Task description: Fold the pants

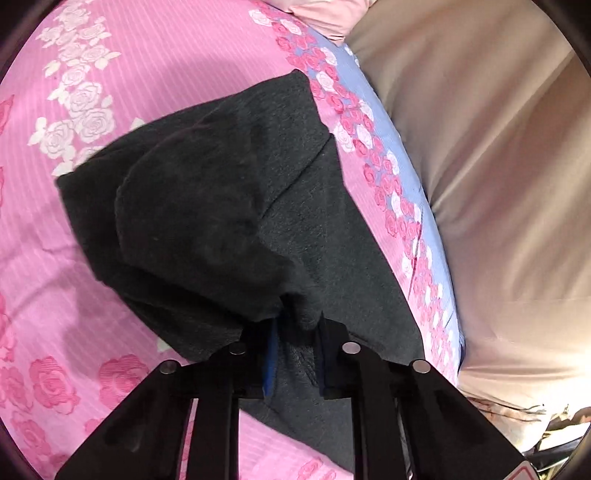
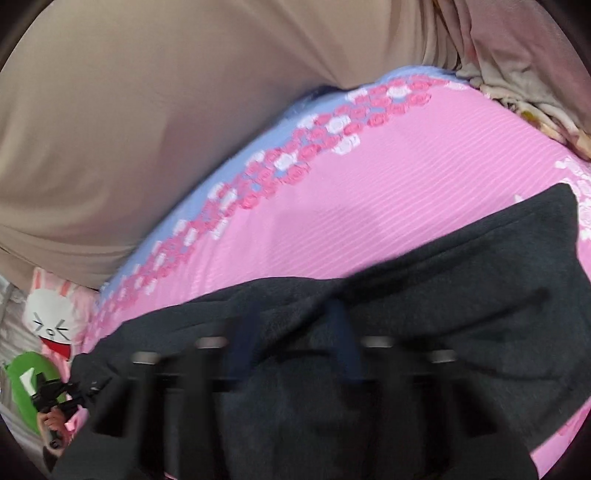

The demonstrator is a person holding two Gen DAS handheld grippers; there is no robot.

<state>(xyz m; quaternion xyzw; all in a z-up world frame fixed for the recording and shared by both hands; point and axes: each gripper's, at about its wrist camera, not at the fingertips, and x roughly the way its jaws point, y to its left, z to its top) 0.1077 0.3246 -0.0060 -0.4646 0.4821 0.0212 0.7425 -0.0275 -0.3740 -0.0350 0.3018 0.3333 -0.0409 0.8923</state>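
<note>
Dark grey pants [image 1: 207,206] lie partly folded on a pink rose-print bedsheet [image 1: 48,266]. In the left wrist view my left gripper [image 1: 295,354] sits at the near edge of the pants. Its blue-padded fingers [image 1: 269,363] pinch a bunched fold of the fabric. In the right wrist view the pants [image 2: 461,295] spread across the lower right. My right gripper [image 2: 295,332] is blurred by motion, with dark cloth filling the space between its fingers [image 2: 345,332] and draping over its body. It reads as shut on that cloth.
A beige cushioned headboard or wall [image 1: 498,166] borders the bed along the sheet's blue flowered edge [image 1: 402,173]. A pink pillow [image 1: 325,14] lies at the top. A white rabbit print [image 2: 48,321], a green object [image 2: 26,384] and a hand holding a black device [image 2: 51,402] are at the lower left.
</note>
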